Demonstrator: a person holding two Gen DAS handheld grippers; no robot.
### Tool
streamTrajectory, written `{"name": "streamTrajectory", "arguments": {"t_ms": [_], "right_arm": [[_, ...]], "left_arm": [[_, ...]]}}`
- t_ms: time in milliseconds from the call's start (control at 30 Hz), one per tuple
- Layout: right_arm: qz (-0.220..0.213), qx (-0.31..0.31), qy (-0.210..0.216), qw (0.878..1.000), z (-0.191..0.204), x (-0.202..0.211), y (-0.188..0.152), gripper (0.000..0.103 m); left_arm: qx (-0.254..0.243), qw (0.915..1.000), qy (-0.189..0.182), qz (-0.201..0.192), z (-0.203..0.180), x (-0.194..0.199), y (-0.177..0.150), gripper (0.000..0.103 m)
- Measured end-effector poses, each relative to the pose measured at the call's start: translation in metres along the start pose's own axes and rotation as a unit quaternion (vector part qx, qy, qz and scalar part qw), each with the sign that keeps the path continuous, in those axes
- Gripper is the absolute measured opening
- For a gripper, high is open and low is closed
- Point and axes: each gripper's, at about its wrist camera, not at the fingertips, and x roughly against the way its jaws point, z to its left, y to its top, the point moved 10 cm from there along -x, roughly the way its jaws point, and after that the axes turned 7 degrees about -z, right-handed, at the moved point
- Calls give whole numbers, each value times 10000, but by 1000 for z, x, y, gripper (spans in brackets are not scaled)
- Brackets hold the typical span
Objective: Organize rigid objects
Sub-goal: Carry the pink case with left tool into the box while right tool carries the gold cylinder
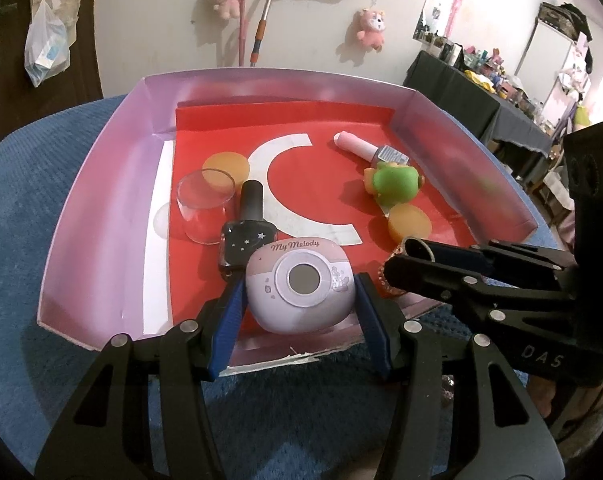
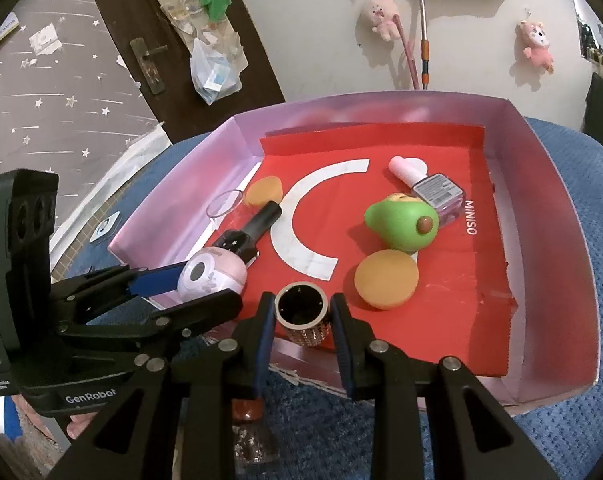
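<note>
Left wrist view shows the left claw (image 1: 299, 312) gripping the round purple case (image 1: 301, 284) over the near edge of the red box (image 1: 101, 184). The right claw (image 2: 301, 316) squeezes a sparkly tube (image 2: 303, 312), so both can go down in the box.

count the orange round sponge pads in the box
2. One orange pad lies at the far left behind the clear cup; the other lies near right, beside the green toy. None seems hidden.
</note>
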Motion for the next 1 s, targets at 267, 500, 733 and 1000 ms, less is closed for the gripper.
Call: {"name": "streamTrajectory", "arguments": {"t_ms": [267, 500, 733, 1000], "right_arm": [[70, 5, -39, 10000, -1, -7, -1, 30], [61, 29, -236, 9997, -10, -10, 1, 30], [-31, 101, -605, 9981, -25, -8, 5, 30], [-131, 75, -841, 9963, -39, -9, 12, 30]], "left_arm": [[8, 10000, -27, -19, 0, -2, 3, 52], [6, 10000, 37, -69, 4, -8, 9, 52], [-45, 9993, 307, -184, 14, -13, 18, 52], [144, 9998, -73, -91, 10, -10, 15, 52]]}}
